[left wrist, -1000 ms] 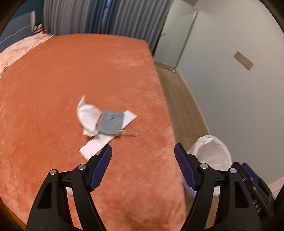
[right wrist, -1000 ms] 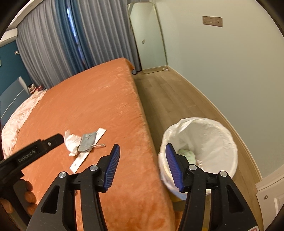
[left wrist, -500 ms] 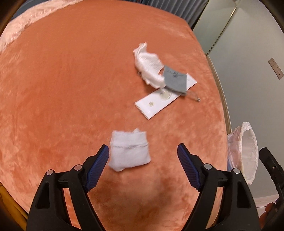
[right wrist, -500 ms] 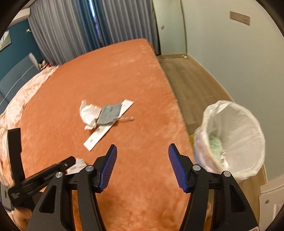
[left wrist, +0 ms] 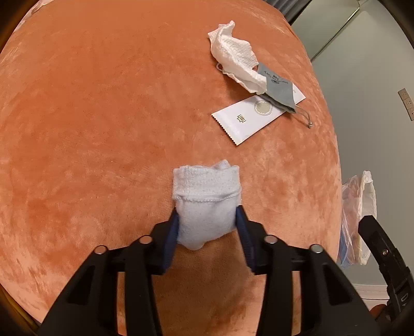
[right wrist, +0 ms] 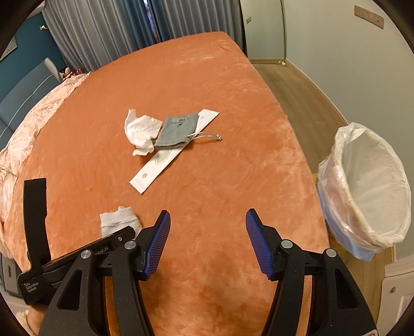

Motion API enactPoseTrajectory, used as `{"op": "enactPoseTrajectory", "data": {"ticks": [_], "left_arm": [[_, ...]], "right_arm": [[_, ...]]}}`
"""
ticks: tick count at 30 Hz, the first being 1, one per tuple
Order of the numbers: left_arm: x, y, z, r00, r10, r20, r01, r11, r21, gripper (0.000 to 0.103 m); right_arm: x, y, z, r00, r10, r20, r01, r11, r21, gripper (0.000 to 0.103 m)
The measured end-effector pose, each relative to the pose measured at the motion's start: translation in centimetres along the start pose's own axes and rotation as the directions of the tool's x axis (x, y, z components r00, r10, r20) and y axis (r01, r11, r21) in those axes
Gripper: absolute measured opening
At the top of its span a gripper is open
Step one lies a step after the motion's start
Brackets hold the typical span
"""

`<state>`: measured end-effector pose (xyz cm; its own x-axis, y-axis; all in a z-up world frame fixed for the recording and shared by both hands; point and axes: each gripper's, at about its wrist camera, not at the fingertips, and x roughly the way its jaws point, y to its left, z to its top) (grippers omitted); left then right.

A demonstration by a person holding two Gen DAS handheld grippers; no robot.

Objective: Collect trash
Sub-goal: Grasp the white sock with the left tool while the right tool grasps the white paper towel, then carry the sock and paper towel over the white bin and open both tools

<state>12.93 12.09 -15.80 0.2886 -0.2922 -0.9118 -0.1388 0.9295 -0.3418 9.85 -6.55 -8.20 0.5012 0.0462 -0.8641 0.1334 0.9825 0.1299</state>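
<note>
Left tongs (left wrist: 207, 227): clamped on the near end of a pale blue rolled sock (left wrist: 207, 201), blue pads pressed to both its sides; sock resting on the bed.
Right tongs (right wrist: 208, 243): spread wide, nothing between the pads, hovering over the bed's near part.
Writing on left tool body (right wrist: 33, 281): "Data Acquisition System" in white on the black housing; a further white word on the arm, partly hidden, not fully readable.
Sachet (left wrist: 254, 116): one flat white packet with a zigzag-cut end, a round gold emblem and a small gold logo; logo characters too small to read.
Pouch (left wrist: 278, 90): one grey drawstring pouch lying across the sachet's far end, printed with small pale lettering that cannot be made out; cord trailing off to the side.
Tissue (left wrist: 235, 59): one crumpled white textured tissue, touching the pouch's far edge.
Sock count: one, well apart from the other three pieces, nearer the bed's foot.
Bed (left wrist: 90, 103): orange plush cover; a pink embroidered quilt (right wrist: 33, 116) at the far left.
Bin (right wrist: 367, 196): one, lined with a white plastic bag, standing on the wooden floor just beside the bed's edge.
Wall: one switch plate (right wrist: 368, 13) high up.
Mirror (right wrist: 262, 28): one, leaning in the corner.
</note>
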Motion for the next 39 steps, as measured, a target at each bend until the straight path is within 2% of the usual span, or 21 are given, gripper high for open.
{"op": "enactPoseTrajectory", "data": {"ticks": [3,7,15,25,28,31,35,39], "left_arm": [[-0.4,0.2,0.4,1.000,-0.014,0.016,0.014,1.000,0.011,0.026],[-1.6,0.4,2.0,0.998,-0.003,0.064,0.002,1.000,0.017,0.025],[-4.0,0.8,7.9,0.986,0.042,0.162,-0.048,0.998,0.035,0.025],[-3.4,2.4,13.1,0.979,0.074,0.189,-0.083,0.996,0.037,0.025],[-2.9,2.6,13.6,0.980,0.078,0.185,-0.086,0.996,0.037,0.025],[-2.5,2.6,14.0,0.980,0.081,0.182,-0.089,0.995,0.037,0.025],[-2.3,2.5,14.2,0.981,0.081,0.178,-0.089,0.995,0.037,0.025],[-2.7,2.1,14.1,0.979,0.081,0.187,-0.090,0.995,0.041,0.025]], "right_arm": [[0.9,0.7,0.4,1.000,0.004,-0.009,-0.004,1.000,-0.007,0.059],[2.3,2.1,1.7,1.000,0.013,-0.012,-0.013,1.000,-0.026,0.059],[6.1,5.8,5.5,0.999,0.041,-0.022,-0.042,0.997,-0.062,0.059],[11.9,9.4,9.6,0.998,0.047,-0.053,-0.052,0.994,-0.094,0.058],[13.4,9.9,10.1,0.995,0.057,-0.081,-0.065,0.994,-0.092,0.051],[14.7,10.3,10.1,0.992,0.070,-0.108,-0.080,0.993,-0.092,0.039],[15.6,10.8,9.8,0.986,0.086,-0.144,-0.103,0.989,-0.109,0.009],[14.1,11.2,9.7,0.988,0.112,-0.107,-0.126,0.982,-0.138,0.006]]}}
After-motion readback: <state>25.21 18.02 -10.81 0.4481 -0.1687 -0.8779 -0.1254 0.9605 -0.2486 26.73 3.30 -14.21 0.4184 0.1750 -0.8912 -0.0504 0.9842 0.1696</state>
